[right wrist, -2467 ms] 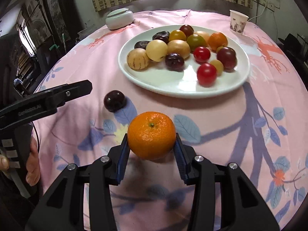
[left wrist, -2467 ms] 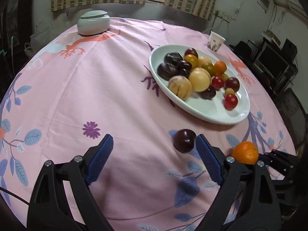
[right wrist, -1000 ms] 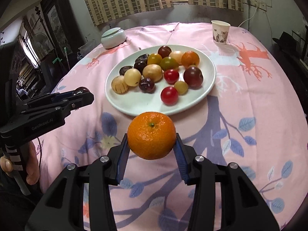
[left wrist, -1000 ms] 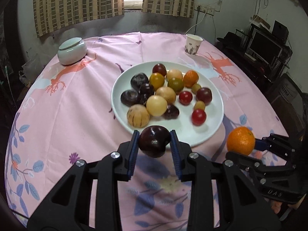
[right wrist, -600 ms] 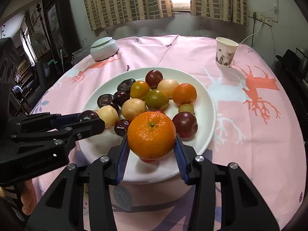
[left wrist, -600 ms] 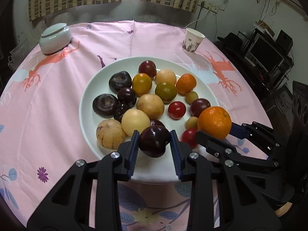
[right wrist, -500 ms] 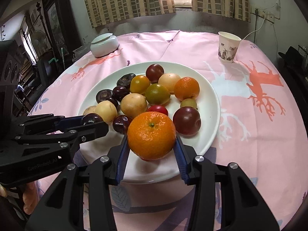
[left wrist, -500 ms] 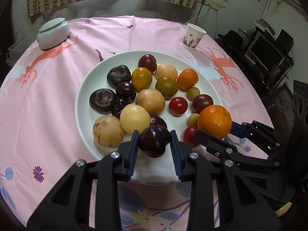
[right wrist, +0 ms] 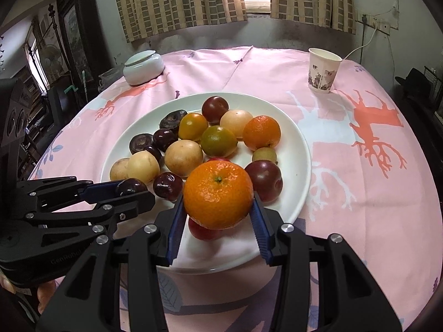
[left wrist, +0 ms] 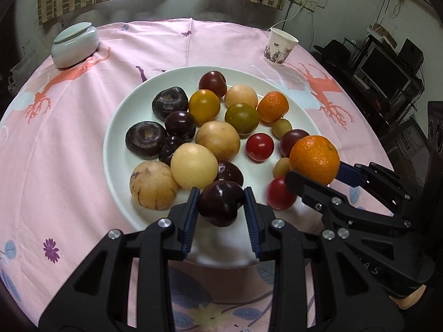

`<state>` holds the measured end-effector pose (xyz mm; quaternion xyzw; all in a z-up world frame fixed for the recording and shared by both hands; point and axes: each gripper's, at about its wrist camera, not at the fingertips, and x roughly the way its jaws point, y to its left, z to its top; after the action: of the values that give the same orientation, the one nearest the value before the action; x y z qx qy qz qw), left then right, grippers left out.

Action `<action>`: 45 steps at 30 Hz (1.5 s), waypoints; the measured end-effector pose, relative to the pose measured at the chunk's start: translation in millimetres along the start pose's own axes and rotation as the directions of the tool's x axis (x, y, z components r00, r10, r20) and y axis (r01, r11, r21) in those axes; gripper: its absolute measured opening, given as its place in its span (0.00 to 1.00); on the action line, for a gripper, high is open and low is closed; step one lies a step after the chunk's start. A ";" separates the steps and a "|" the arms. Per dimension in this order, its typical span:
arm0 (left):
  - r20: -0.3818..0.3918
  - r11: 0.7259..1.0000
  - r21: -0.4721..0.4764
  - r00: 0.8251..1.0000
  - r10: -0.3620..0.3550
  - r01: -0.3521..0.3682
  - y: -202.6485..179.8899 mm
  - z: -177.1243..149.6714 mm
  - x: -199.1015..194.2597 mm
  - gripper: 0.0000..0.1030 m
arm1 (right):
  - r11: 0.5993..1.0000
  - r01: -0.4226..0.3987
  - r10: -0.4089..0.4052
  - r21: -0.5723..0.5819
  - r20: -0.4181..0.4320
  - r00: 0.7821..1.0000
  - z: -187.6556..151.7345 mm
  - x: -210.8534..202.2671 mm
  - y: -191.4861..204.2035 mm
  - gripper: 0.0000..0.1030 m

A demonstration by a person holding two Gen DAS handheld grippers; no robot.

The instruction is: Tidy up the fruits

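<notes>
Left wrist view: the left hand-held gripper (left wrist: 221, 207) is clamped on a dark plum (left wrist: 220, 203), held just over the near rim of the white plate (left wrist: 119, 127), beside a pale round fruit (left wrist: 193, 165) and a second dark plum (left wrist: 229, 172). To its right, the right hand-held gripper grips an orange (left wrist: 314, 159) above a red tomato (left wrist: 280, 193).

Right wrist view: the right hand-held gripper (right wrist: 218, 207) pinches the orange (right wrist: 218, 193) at its sides, above the plate's near edge (right wrist: 301, 149), with the tomato (right wrist: 203, 231) directly underneath. The plate sits on the pink-clothed tabletop (right wrist: 360, 193).

Risk, as I judge it: the plate is crowded, so a released fruit could land on a neighbour and roll over the rim onto the cloth.
</notes>
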<state>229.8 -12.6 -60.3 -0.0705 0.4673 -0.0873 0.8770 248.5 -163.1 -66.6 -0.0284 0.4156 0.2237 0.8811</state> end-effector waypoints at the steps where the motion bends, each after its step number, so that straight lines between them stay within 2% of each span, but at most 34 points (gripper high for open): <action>1: 0.000 1.000 -0.001 1.000 0.000 0.000 0.4 0.4 0.2 0.31 | 1.000 0.003 -0.003 -0.001 -0.003 1.000 -0.1 0.3 0.2 0.44; 3: 0.000 1.000 -0.003 1.000 -0.004 0.004 0.9 1.2 0.4 0.32 | 1.000 0.013 -0.013 -0.001 -0.011 1.000 -1.3 1.9 -0.2 0.45; 5: 0.011 1.000 -0.007 1.000 -0.004 0.005 2.3 1.9 -1.3 0.35 | 0.999 0.032 -0.032 0.000 -0.004 0.999 -2.2 0.6 -1.1 0.51; 6: 0.017 1.000 -0.010 1.000 -0.004 0.004 3.3 2.2 -2.5 0.35 | 0.999 0.049 -0.049 -0.001 0.004 0.999 -2.2 -0.9 -1.8 0.57; 7: 0.026 1.000 -0.014 1.000 0.005 -0.005 4.2 2.4 -3.7 0.41 | 0.998 0.065 -0.064 -0.002 0.017 0.998 -2.5 -3.2 -2.5 0.63; 8: 0.039 0.999 -0.021 0.999 0.024 -0.024 5.7 3.0 -5.2 0.47 | 0.997 0.071 -0.071 -0.004 0.031 0.997 -2.9 -6.0 -3.3 0.63; 9: 0.053 0.999 -0.029 0.998 0.036 -0.034 8.3 3.6 -7.2 0.58 | 0.998 0.070 -0.070 -0.002 0.040 0.997 -3.3 -8.2 -4.7 0.63; 12: 0.062 0.998 -0.068 0.998 -0.012 0.017 17.1 5.7 -12.2 0.80 | 0.997 0.079 -0.079 0.005 0.063 0.995 -5.6 -15.7 -7.7 0.66; 13: 0.069 0.996 -0.084 0.997 -0.034 0.039 20.9 6.0 -14.2 0.88 | 0.996 0.089 -0.090 0.004 0.066 0.994 -7.3 -18.0 -8.2 0.75; 14: 0.081 0.994 -0.097 0.996 -0.046 0.054 23.5 5.5 -17.3 0.89 | 0.995 0.099 -0.099 0.006 0.071 0.992 -8.8 -20.2 -8.7 0.82; 15: 0.095 0.993 -0.101 0.994 -0.045 0.054 25.1 5.0 -20.7 0.89 | 0.994 0.112 -0.113 0.015 0.083 0.990 -10.4 -23.5 -9.7 0.95; 16: 0.107 0.994 -0.099 0.994 -0.035 0.045 25.6 4.4 -23.8 0.89 | 0.992 0.123 -0.125 0.023 0.105 0.987 -11.9 -28.5 -10.3 0.98; 21: 0.183 0.993 -0.088 0.979 0.093 -0.078 25.0 1.7 -39.5 0.96 | 0.989 0.143 -0.148 0.037 0.171 0.974 -14.9 -45.3 -8.5 0.99; 24: 0.228 0.987 -0.079 0.962 0.151 -0.137 23.6 0.1 -51.2 0.98 | 0.990 0.138 -0.142 0.041 0.145 0.979 -17.9 -42.5 -7.1 0.99; 29: 0.280 0.981 -0.096 0.942 0.186 -0.166 29.0 -4.1 -71.4 0.98 | 0.995 0.092 -0.095 0.042 0.070 0.993 -22.8 -35.0 0.2 0.99; 33: 0.236 0.975 -0.061 0.946 0.223 -0.215 26.6 -4.7 -78.0 0.98 | 0.985 0.173 -0.173 0.007 0.086 0.981 -26.0 -43.4 12.1 0.99; 41: 0.219 0.983 -0.052 0.959 0.182 -0.174 12.5 -18.1 -88.9 0.98 | 0.972 0.234 -0.234 -0.002 0.008 0.972 -32.7 -47.2 13.0 0.99; 45: 0.247 0.982 -0.020 0.950 0.189 -0.190 -1.8 -31.4 -95.0 0.98 | 0.968 0.252 -0.252 -0.008 -0.028 0.967 -37.5 -41.0 13.6 0.99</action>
<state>151.5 5.1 -0.5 -0.0338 0.3586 0.0057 0.9329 193.1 -174.9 -58.7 -0.0863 0.4206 0.1103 0.8964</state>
